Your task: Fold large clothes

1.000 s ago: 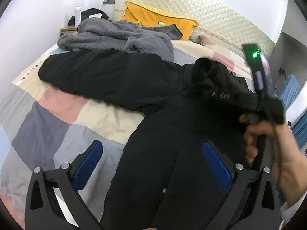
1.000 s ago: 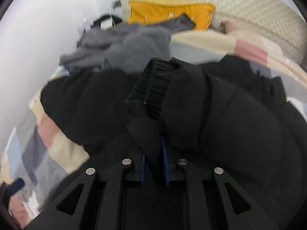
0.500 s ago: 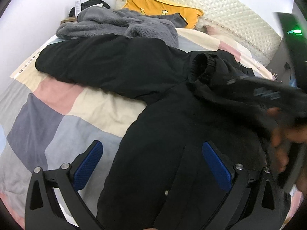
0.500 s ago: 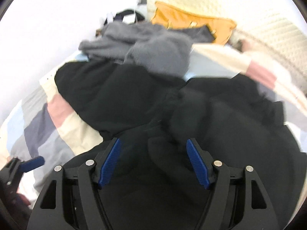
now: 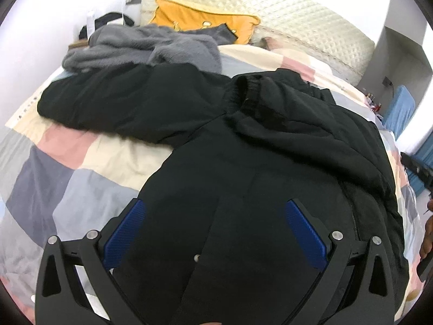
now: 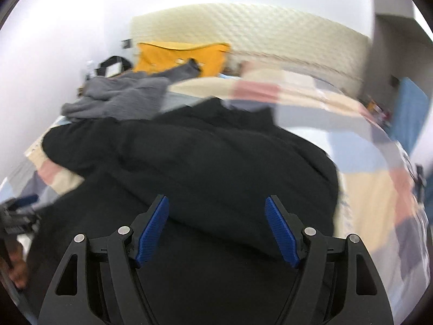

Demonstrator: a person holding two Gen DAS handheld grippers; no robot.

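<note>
A large black padded jacket [image 5: 270, 162] lies spread on the bed. One sleeve is folded across its body, with the ribbed cuff [image 5: 251, 86] near the middle. The other sleeve [image 5: 108, 105] stretches out to the left. My left gripper [image 5: 213, 205] hovers open over the jacket's lower front with nothing between its blue pads. In the blurred right wrist view, my right gripper [image 6: 216, 199] is above the jacket [image 6: 216, 157]. Its jaws are opening and hold nothing.
The patchwork bedcover [image 5: 67, 162] shows bare to the left and right of the jacket. A grey fleece garment [image 5: 151, 46] and a yellow pillow [image 5: 200, 21] lie by the quilted headboard [image 5: 297, 27]. A hand [image 5: 427, 233] shows at the right edge.
My right gripper let go of the sleeve cuff, opened wide and pulled back away from it. The sleeve now rests folded on the jacket. The left gripper shifted slightly.
</note>
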